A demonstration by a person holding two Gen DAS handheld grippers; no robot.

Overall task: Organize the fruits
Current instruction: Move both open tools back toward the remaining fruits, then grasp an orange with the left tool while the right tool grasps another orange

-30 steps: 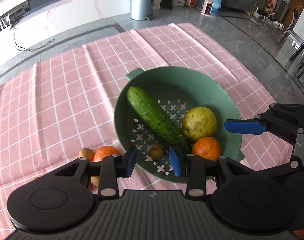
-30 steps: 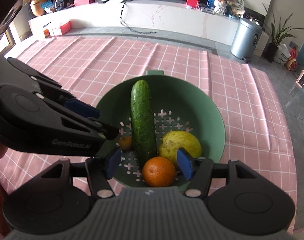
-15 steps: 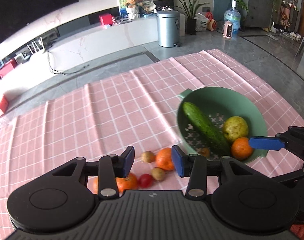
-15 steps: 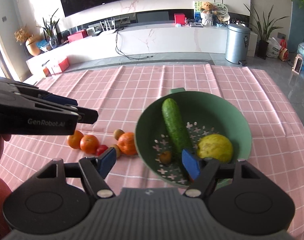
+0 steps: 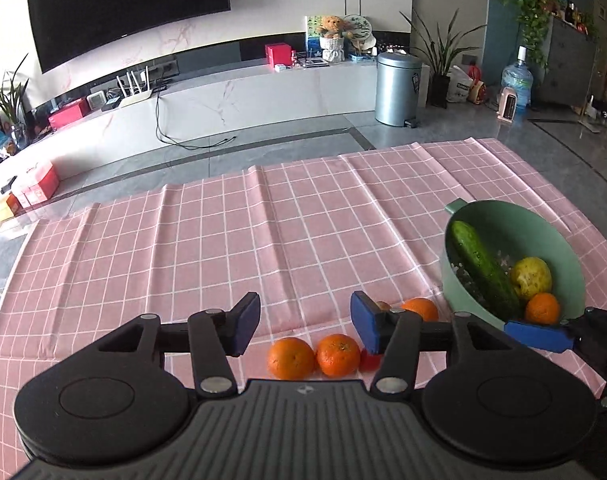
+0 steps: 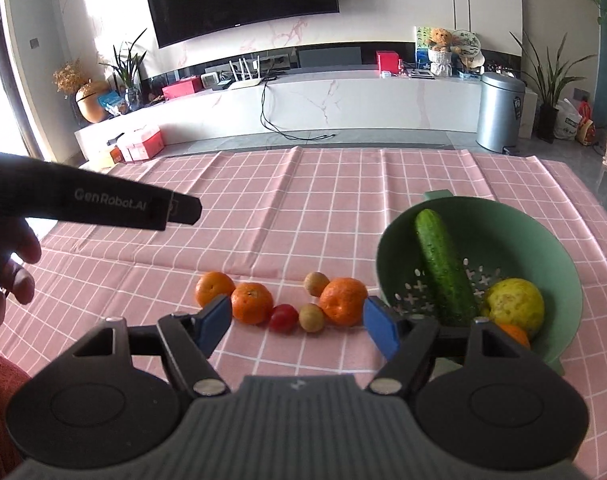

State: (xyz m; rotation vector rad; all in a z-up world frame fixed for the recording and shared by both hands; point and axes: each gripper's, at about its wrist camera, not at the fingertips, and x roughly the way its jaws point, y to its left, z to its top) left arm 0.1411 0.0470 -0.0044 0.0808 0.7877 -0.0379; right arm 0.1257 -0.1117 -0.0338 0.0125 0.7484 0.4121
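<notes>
A green colander (image 6: 515, 236) stands at the right on the pink checked cloth. It holds a cucumber (image 6: 443, 266), a yellow-green pear (image 6: 515, 304) and an orange (image 6: 513, 334). To its left on the cloth lie three oranges (image 6: 343, 300), two small brown fruits (image 6: 316, 283) and a small red fruit (image 6: 284, 317). My right gripper (image 6: 297, 326) is open and empty, above and in front of this row. My left gripper (image 5: 305, 326) is open and empty, raised to the left of the colander (image 5: 543, 236), near two oranges (image 5: 291, 358).
The pink cloth (image 6: 303, 208) stretches far and left of the fruit. The left gripper's body (image 6: 103, 206) and the person's hand (image 6: 7, 264) show at the left of the right wrist view. Beyond the table's far edge is grey floor.
Both grippers have pulled back and up from over the colander and swung left. The loose fruit on the cloth has come into view. Both stay open.
</notes>
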